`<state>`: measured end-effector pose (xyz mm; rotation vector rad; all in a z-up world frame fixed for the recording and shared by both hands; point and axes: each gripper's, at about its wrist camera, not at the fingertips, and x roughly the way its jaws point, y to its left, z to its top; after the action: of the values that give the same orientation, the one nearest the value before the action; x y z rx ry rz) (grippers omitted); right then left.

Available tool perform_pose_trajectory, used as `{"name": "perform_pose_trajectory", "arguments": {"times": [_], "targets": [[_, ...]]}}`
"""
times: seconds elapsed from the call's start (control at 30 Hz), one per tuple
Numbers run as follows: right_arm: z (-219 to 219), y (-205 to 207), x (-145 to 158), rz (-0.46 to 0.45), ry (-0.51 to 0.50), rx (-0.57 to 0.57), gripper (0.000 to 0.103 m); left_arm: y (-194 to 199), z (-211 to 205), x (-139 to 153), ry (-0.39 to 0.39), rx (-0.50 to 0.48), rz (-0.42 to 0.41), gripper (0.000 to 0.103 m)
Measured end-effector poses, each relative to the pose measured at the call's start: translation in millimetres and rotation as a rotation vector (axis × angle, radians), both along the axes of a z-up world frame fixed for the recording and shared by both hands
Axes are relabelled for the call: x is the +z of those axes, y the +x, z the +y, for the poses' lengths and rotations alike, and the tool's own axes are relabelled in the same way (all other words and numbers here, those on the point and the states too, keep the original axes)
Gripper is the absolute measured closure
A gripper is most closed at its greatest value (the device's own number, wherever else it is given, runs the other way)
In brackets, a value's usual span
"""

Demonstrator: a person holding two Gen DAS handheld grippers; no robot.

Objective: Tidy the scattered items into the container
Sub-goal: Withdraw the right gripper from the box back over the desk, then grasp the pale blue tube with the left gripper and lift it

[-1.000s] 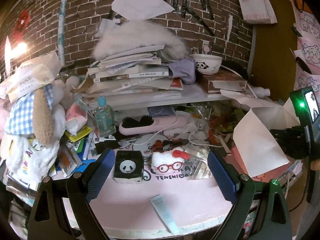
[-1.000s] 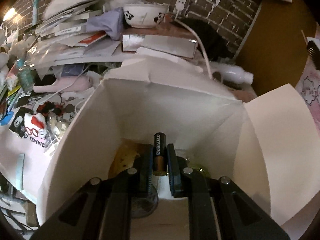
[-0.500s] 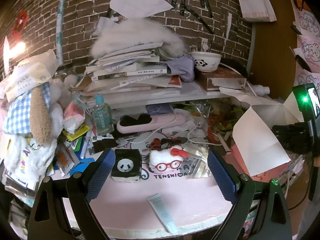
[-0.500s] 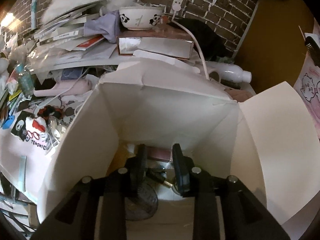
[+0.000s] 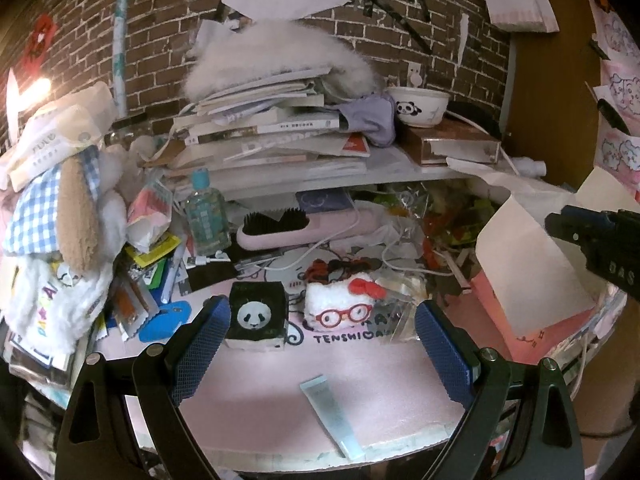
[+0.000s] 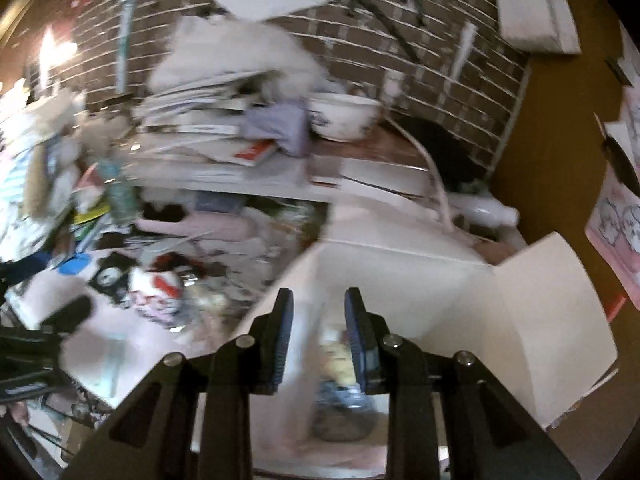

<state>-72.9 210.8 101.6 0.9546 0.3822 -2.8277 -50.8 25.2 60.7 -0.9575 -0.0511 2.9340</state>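
We are holding the left gripper (image 5: 320,344) spread wide and empty, low over the pink bench (image 5: 260,400). A pale blue tube (image 5: 332,416) is lying flat on the bench between its blue pads (image 5: 202,350), nearer to us than the fingertips. Just beyond the fingertips a black panda box (image 5: 256,314) is standing beside a white plush with red glasses and a red bow (image 5: 340,306), and a crinkled clear wrapper (image 5: 400,304) is lying just right of the plush. Farther back a pink hairbrush (image 5: 296,230) and a small teal bottle (image 5: 206,214) are sitting below a shelf piled with books (image 5: 260,128) and a panda bowl (image 5: 418,106).

We are carrying the right gripper (image 6: 318,336) with its jaws partly apart and nothing between them, above the open white box (image 6: 460,292). That view is blurring with motion. Inside the box, below the fingers, a yellowish item and a roundish grey one are showing, too smeared to identify. From the left wrist view the box (image 5: 528,264) is standing at the bench's right side, well apart from the tube.
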Motion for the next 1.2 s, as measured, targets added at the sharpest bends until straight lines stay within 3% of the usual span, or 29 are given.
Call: {"name": "perform_pose_trajectory", "arguments": {"times": [0.3,0.4,0.8,1.13,1.2], "targets": [[-65.7,11.7,-43.4,-0.088,0.021,0.154,0.081,-1.7,3.1,-15.7,-0.028,-0.005,-0.05,0.011],[-72.8,11.4,-58.9,-0.091,0.039,0.146,0.082,-3.2,1.8,-24.6,-0.077,0.016,-0.078,0.011],[-99.6,11.1,-101.0,-0.047,0.177,0.134,0.082,-2.5,-18.9,-55.0,-0.076,0.058,-0.161,0.011],[-97.9,14.5,-113.3,0.026,0.231,0.079,0.081,4.6,-11.2,-76.5,-0.073,0.008,-0.212,0.012],[-97.8,14.3,-112.3,0.037,0.242,0.073,0.081,8.9,-6.5,-79.7,-0.059,-0.02,-0.218,0.018]]}}
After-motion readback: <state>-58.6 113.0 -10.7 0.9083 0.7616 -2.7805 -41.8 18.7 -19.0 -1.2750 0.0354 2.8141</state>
